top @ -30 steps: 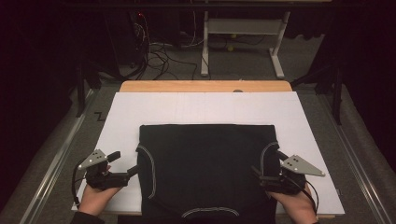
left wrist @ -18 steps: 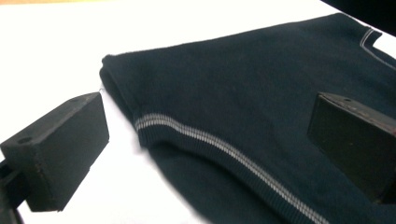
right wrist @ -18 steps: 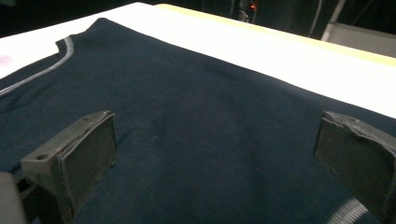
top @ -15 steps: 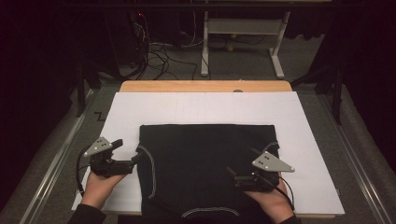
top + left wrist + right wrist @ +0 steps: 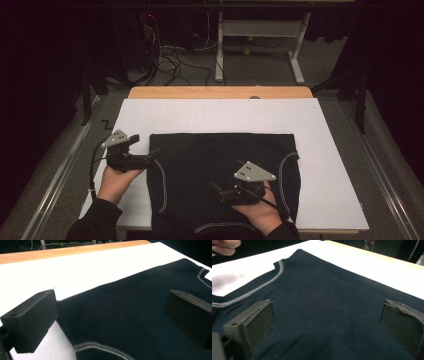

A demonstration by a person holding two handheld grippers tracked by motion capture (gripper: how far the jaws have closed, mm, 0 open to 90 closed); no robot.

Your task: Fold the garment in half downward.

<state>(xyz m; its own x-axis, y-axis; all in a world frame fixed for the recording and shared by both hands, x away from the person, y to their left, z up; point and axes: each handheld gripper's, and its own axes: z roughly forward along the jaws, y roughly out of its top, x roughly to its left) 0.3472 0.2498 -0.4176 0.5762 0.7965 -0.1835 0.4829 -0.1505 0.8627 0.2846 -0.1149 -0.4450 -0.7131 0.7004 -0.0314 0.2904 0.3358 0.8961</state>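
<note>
- The wooden bench [image 5: 220, 92] fills the middle of the high view; a large white sheet [image 5: 210, 117] covers most of it, leaving a strip of bare wood along the far edge.
- A dark navy knitted garment with pale stitched trim [image 5: 220, 170] lies flat on the white sheet in the lower centre of the frame, its near hem reaching the bench's near edge. Pale curved seams show at its left and right sides; it may be a sleeveless top, though the dim light leaves that unsure.
- The person's right hand [image 5: 260, 212] comes in at the lower centre-right and lies over the garment, holding the right claw [image 5: 217, 192], which points toward the frame's left above the cloth. In the right gripper view its jaws stand wide apart with nothing between them, dark fabric beneath.
- The left hand [image 5: 116, 181] sits at the lower left on the white sheet, holding the left claw [image 5: 154, 154] at the garment's left edge. In the left gripper view its jaws are spread and released, straddling the cloth's edge.
</note>
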